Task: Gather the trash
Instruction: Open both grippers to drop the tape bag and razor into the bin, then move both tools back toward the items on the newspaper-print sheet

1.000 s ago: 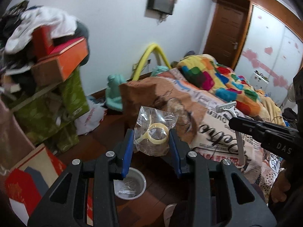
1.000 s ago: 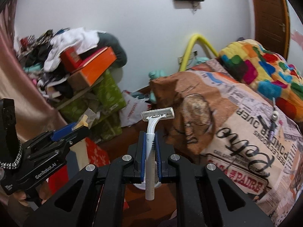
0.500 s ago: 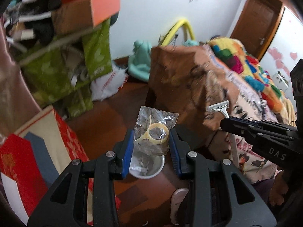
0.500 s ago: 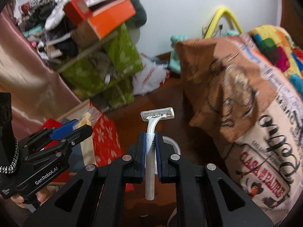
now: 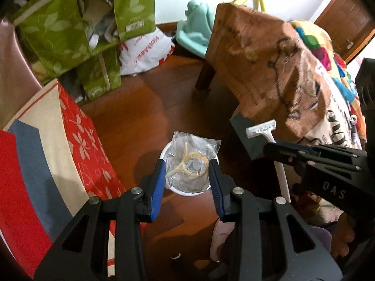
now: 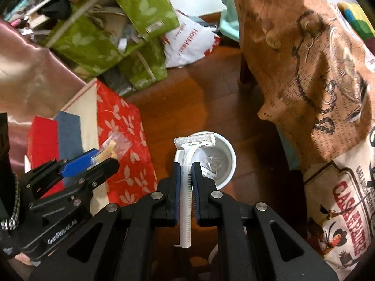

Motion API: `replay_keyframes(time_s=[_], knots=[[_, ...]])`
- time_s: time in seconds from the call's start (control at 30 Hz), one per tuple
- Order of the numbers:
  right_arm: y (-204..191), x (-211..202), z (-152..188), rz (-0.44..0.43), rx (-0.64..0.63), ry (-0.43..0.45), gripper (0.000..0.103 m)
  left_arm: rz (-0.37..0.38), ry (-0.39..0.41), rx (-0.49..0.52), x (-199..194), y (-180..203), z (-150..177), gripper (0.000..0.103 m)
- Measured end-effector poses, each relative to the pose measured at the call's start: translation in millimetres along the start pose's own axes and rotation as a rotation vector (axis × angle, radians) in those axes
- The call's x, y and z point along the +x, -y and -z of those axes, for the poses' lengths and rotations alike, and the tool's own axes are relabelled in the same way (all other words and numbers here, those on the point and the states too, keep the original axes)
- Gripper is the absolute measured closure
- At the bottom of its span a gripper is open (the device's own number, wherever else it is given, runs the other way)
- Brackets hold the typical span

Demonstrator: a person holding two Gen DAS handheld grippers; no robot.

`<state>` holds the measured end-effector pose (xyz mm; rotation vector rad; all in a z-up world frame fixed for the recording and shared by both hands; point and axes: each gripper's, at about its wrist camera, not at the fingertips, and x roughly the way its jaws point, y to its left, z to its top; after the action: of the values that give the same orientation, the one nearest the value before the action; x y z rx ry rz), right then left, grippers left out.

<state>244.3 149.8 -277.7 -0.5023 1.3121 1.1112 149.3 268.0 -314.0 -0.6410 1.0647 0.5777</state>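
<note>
Here the razor (image 6: 186, 187) sits clamped between the right fingers (image 6: 174, 187).

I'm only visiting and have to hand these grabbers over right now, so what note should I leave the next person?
Left gripper: shut on a clear bag with a yellowish ring inside.
Right gripper: shut on a white razor.
Both hang above the white bin on the wooden floor; it already holds some scraps.
Done: both pieces picked up.
Left: let both drop into the bin.

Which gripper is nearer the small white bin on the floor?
Hard to separate; both hang above the white round bin. The left gripper holds a clear plastic bag over it; the right gripper holds a white disposable razor over its near rim.
</note>
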Motion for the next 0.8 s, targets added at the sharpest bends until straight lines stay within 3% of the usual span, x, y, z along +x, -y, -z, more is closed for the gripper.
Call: replay_keyframes(time_s=[0.17,0.27,0.37,0.67,0.8], knots=[[7,20,-11,-0.068,0.024,-0.055,0.093,-0.009,-0.033,-0.021,16,-4,-2,0.067],[11,27,-15,-0.058,0.033,-0.064,0.092,-0.010,-0.051,-0.024,24,-3,-3,0.067],[17,35,-16,-0.047,0.049,-0.106,0.082,-0.007,-0.071,-0.021,33,0,-6,0.067],[33,24,-11,0.009,0.037,-0.091,0.079,0.037,-0.167,-0.052,65,14,-18,0.061],[40,15,-9,0.015,0.048,-0.073,0.079,0.028,-0.156,-0.057,61,16,-20,0.061]])
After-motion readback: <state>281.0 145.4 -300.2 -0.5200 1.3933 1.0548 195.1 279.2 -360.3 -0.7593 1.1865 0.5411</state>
